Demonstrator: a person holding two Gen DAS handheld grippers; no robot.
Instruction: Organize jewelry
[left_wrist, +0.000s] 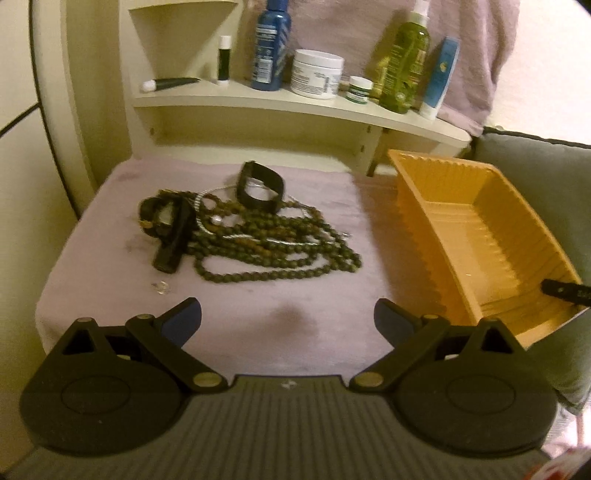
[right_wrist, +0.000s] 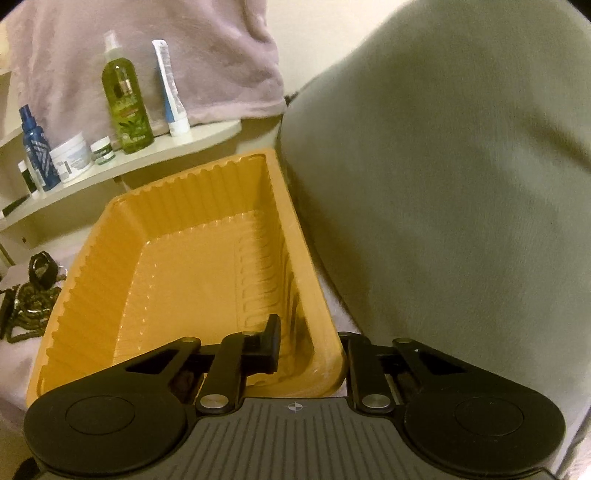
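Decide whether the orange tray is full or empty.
Empty. The orange tray shows bare ribbed floor; all the jewelry lies piled outside it.
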